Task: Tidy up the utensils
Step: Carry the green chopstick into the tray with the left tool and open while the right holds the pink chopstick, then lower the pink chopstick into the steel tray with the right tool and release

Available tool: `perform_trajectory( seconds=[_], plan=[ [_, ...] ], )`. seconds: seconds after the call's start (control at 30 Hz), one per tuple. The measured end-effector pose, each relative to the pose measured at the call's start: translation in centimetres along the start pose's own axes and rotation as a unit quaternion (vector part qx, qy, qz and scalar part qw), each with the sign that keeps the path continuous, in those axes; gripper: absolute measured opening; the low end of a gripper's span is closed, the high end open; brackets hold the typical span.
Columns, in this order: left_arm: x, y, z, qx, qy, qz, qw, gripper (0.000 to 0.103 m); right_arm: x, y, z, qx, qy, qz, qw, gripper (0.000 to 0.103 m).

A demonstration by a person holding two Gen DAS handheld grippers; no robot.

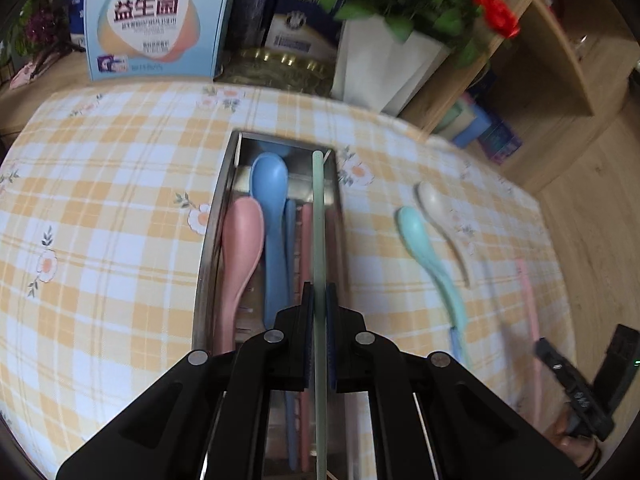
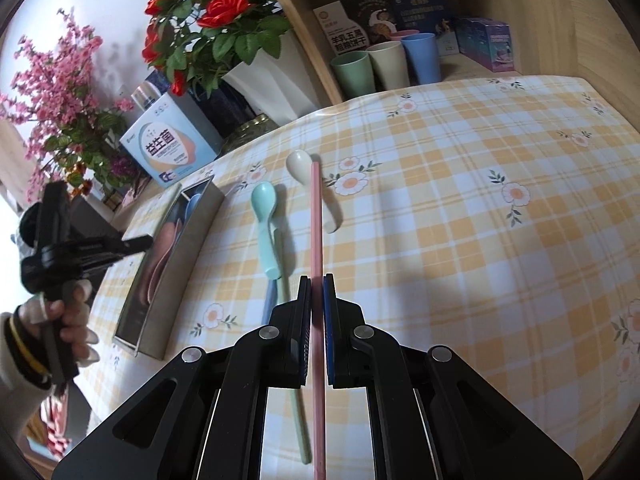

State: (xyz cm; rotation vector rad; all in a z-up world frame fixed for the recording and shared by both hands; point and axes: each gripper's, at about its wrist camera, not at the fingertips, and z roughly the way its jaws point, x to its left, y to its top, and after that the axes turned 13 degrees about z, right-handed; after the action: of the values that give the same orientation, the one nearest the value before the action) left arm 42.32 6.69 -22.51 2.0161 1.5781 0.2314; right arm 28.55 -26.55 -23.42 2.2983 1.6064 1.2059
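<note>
My left gripper [image 1: 319,292] is shut on a pale green chopstick [image 1: 318,220], held lengthwise over a steel tray [image 1: 218,208]. In the tray lie a pink spoon [image 1: 240,248], a blue spoon [image 1: 272,200] and blue and pink chopsticks. My right gripper [image 2: 317,284] is shut on a pink chopstick [image 2: 316,220] above the checked tablecloth. Below it on the cloth lie a teal spoon [image 2: 264,216], a cream spoon [image 2: 304,168], a blue chopstick [image 2: 270,304] and another green chopstick [image 2: 296,420]. The tray [image 2: 192,240] stands to their left, and a hand holds the left gripper [image 2: 136,244] over it.
At the table's back stand a printed box [image 1: 152,20], a brass dish [image 1: 276,66] and a white vase of red roses [image 1: 380,60]. Pink blossoms [image 2: 52,92] rise at the far left. Coloured cups [image 2: 384,64] and boxes fill a wooden shelf beyond the table.
</note>
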Motion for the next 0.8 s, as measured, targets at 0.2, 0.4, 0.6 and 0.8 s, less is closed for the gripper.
perform_trajectory(
  seconds=[0.2,0.4,0.6,0.8],
  plan=[
    [0.5,-0.7,2.5,0.030,0.007,-0.001,0.9995,0.006,-0.2,0.1,-0.1,0.000,-0.005,0.004,1.000,0.006],
    [0.7,-0.9,3.1,0.039,0.010,0.000,0.9992,0.006,0.1,0.0,-0.1,0.003,-0.006,-0.001,1.000,0.006],
    [0.5,-0.3,2.7,0.032,0.004,0.002,0.9995,0.009,0.5,0.0,-0.3,0.005,-0.009,0.000,1.000,0.006],
    [0.3,0.1,-0.7,-0.004,-0.001,0.015,0.9999,0.020,1.8,0.2,-0.4,0.008,-0.014,-0.008,1.000,0.006]
  ],
)
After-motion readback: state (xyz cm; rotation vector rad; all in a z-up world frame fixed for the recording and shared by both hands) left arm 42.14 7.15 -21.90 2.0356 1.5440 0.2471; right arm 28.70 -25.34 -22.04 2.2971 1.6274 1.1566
